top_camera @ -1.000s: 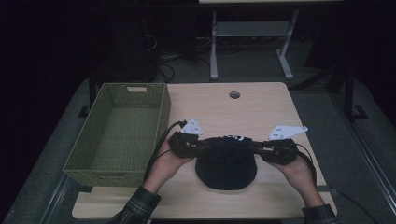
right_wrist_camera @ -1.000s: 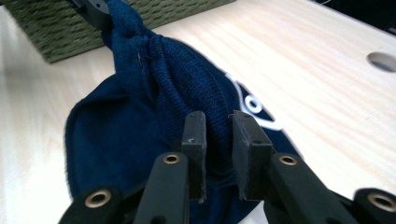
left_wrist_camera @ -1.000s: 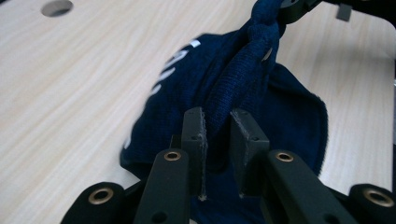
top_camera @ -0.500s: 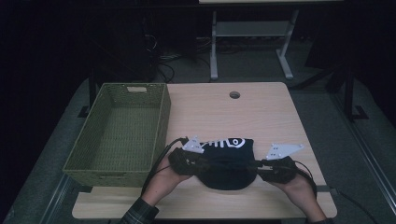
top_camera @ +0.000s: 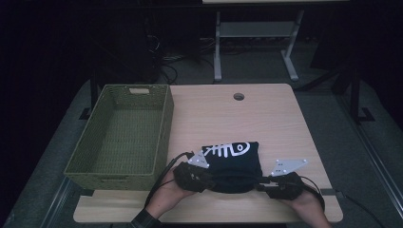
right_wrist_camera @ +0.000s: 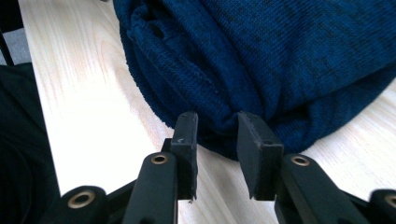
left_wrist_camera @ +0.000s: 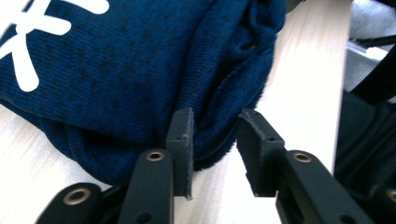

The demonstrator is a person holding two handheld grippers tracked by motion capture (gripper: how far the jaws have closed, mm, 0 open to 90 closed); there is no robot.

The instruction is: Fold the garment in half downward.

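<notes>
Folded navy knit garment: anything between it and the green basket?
Nothing visible. The folded navy knit garment with the white fish-bone print lies right of the green woven basket, with only bare light wooden tabletop between; the basket's wall must be cleared.

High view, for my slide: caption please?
Two grippers, left and right, flank a folded blue garment beside a basket.

Both forearms come in from the near edge. The left hand (top_camera: 167,190) holds the left gripper (top_camera: 205,176), which points inward toward the right. The right hand (top_camera: 306,205) holds the right gripper (top_camera: 260,183), which points inward toward the left. On each gripper the 2 black jaws stand apart.
</notes>
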